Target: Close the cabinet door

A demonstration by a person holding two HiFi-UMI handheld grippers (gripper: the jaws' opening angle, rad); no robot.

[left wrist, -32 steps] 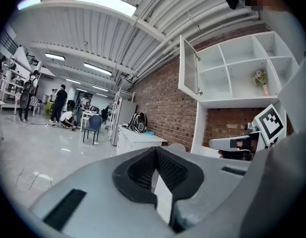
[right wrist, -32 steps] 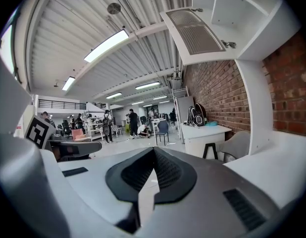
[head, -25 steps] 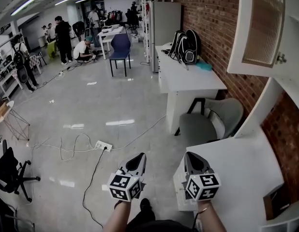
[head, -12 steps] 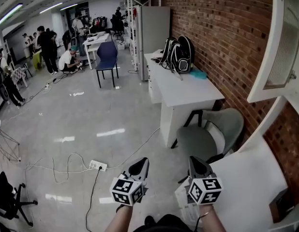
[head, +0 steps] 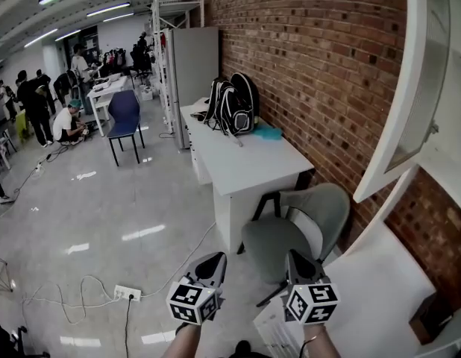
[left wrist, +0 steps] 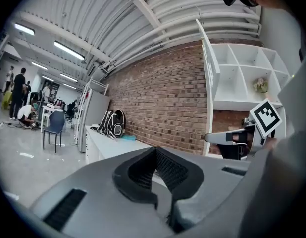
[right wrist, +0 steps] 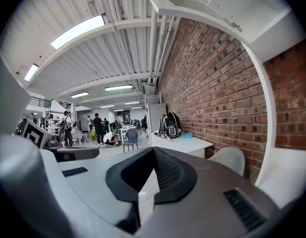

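Cabinet door (head: 418, 80) open; left hand-held gripper (head: 209, 260), right hand-held gripper (head: 297, 259) jaws together, empty.

No writing, label, brand, number or sign can be read in any of the views.

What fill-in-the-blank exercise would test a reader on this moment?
The cabinet door stands ___. The left hand-held gripper and right hand-held gripper both have jaws ___ and hold nothing. The backpack lies on a white ___.
Missing words: open; shut; desk.
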